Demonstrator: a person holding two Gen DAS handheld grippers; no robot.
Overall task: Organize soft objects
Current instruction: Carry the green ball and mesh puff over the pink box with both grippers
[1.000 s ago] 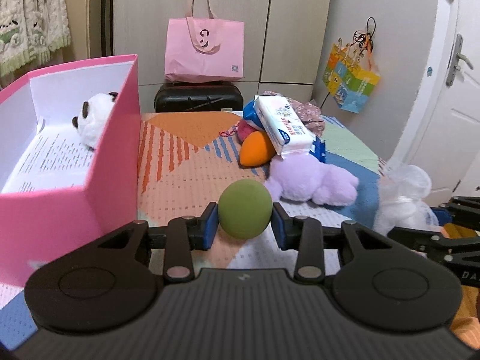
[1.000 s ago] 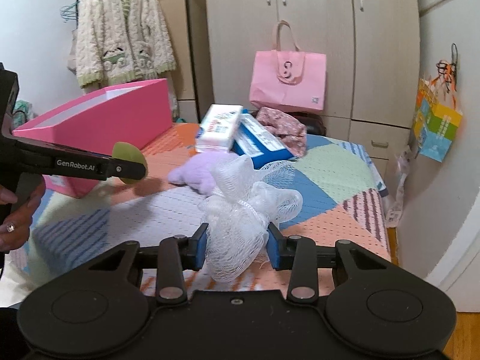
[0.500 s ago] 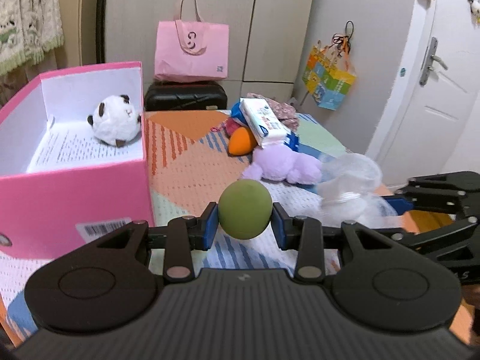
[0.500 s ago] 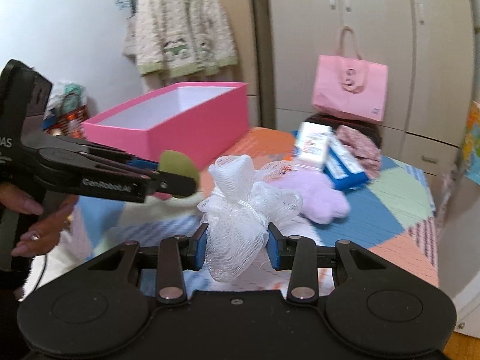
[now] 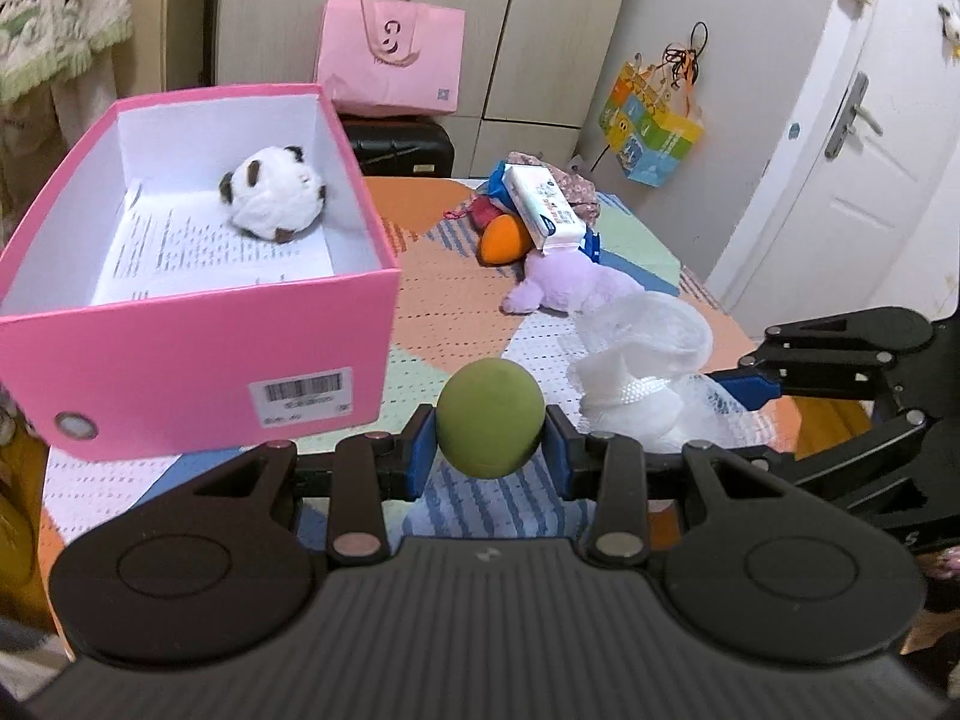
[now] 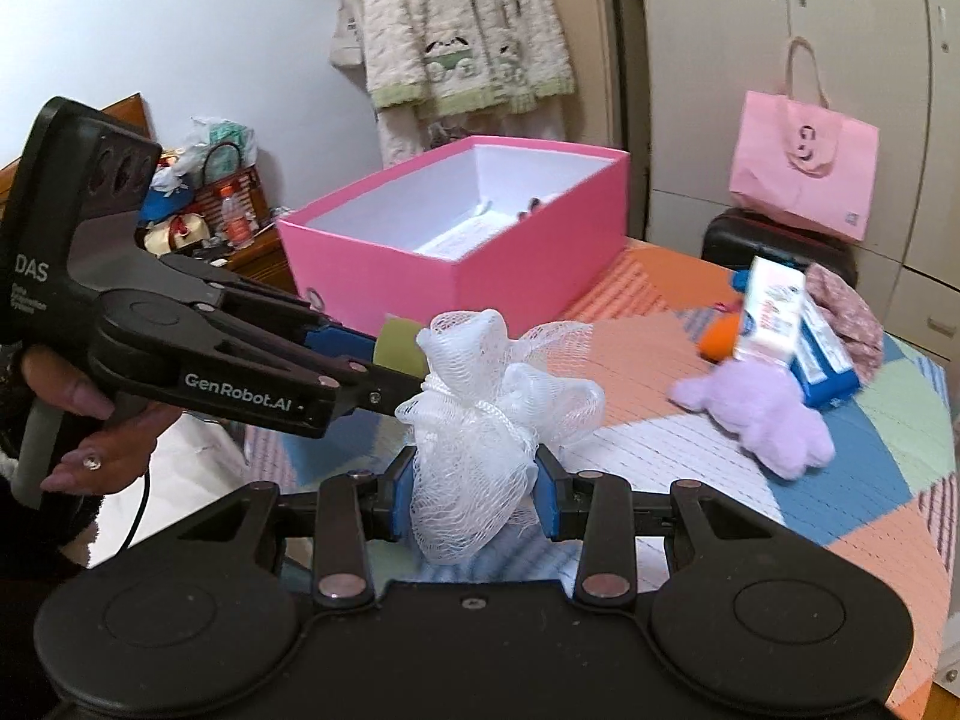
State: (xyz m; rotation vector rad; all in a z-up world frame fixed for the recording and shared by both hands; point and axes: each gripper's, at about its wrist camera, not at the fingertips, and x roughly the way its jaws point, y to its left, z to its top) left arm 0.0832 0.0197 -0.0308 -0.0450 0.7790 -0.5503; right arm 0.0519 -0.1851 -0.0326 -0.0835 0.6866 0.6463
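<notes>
Left gripper [image 5: 490, 443] was clenched on one green ball [image 5: 490, 417], fingers [image 5: 420, 450] pressing both sides, held in the air above the bed [image 5: 432, 300], just near and right of the box's front corner. Right gripper [image 6: 475, 489] was clamped on one white mesh bath puff [image 6: 480, 438], also off the bed, just right of the ball; in the right wrist view the puff nearly touched the left gripper's tip. A hand [image 6: 90, 420] held the left gripper's handle.

One pink box [image 5: 180, 354] sat on the left of the bed, open, with one panda plush [image 5: 273, 192] at its far end on printed paper [image 5: 198, 258].

Still loose on the bed, far right: one purple plush [image 5: 570, 288], one orange toy [image 5: 503, 240], two wipe packs [image 5: 543, 210] stacked on top, one floral fabric piece [image 6: 846, 312] behind them.

Background: one pink bag [image 5: 390, 60], one black case [image 5: 402, 147], one colourful bag [image 5: 651, 126], one knit cardigan [image 6: 468, 30].
</notes>
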